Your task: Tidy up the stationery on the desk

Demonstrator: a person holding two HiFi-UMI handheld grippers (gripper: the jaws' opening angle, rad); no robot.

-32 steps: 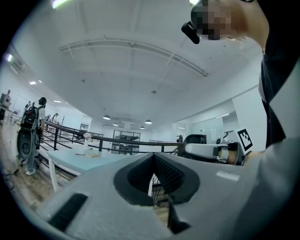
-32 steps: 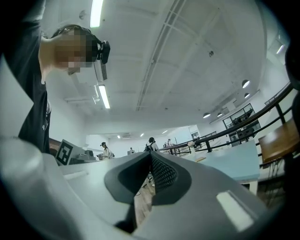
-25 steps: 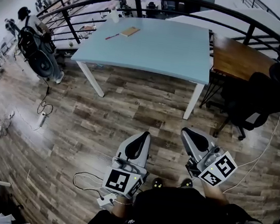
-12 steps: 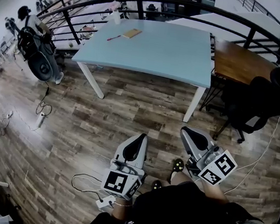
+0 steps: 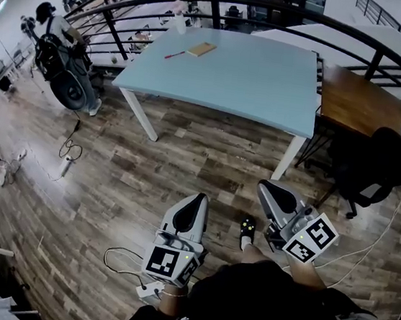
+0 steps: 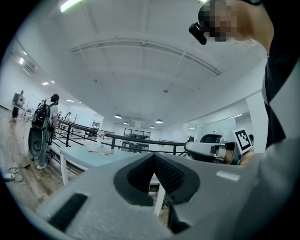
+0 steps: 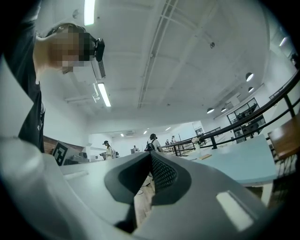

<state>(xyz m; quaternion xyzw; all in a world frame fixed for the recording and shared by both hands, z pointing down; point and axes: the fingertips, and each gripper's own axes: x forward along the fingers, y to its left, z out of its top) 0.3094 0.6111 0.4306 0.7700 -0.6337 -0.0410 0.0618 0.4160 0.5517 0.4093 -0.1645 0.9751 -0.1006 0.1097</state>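
Note:
A pale blue desk (image 5: 254, 75) stands across the wooden floor, well ahead of me. Near its far left edge lie a tan notebook (image 5: 202, 49) and a red pen (image 5: 175, 55); both also show small in the left gripper view, the notebook (image 6: 106, 152) beside the pen (image 6: 93, 151). My left gripper (image 5: 196, 203) and right gripper (image 5: 265, 190) hang low in front of my body, both shut with nothing between the jaws. In the right gripper view the desk (image 7: 239, 161) runs off to the right.
A brown wooden table (image 5: 360, 103) and a black office chair (image 5: 378, 159) stand right of the desk. A black railing (image 5: 277, 9) curves behind it. A person with a backpack (image 5: 60, 59) stands far left. Cables (image 5: 67, 154) lie on the floor.
The whole view has shifted: the desk sits slightly lower and further right in the head view, and both grippers have moved forward with my body. A shoe now shows between them.

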